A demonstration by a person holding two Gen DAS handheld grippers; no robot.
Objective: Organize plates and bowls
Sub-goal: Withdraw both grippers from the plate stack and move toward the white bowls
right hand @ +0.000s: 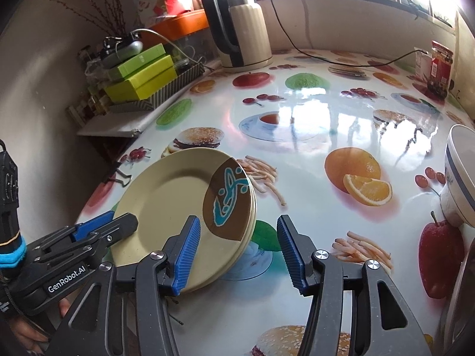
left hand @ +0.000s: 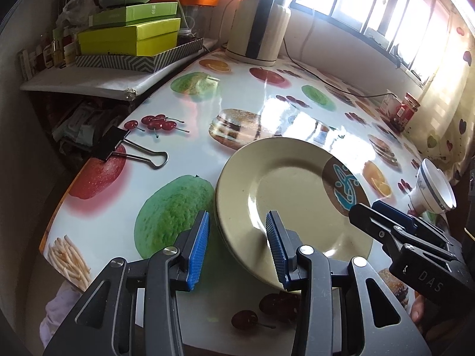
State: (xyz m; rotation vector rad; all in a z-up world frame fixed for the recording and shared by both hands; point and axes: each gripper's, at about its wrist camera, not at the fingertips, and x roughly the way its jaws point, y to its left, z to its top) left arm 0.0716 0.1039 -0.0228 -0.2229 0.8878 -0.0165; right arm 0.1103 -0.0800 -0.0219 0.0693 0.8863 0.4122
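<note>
Ahead of the fingers a glossy table printed with fruit and burgers mirrors bright daylight from the windows along the far wall, while off to the fingers' left a cluttered side shelf stands against a plain pale wall.

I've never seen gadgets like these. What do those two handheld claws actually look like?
Both the left claw and the right claw are black plastic linkage frames with silver pivot bolts and ribbed blue rubber finger pads. One side reads "GenRobot.AI", another "DAS". A blue band wraps the left handle.
</note>
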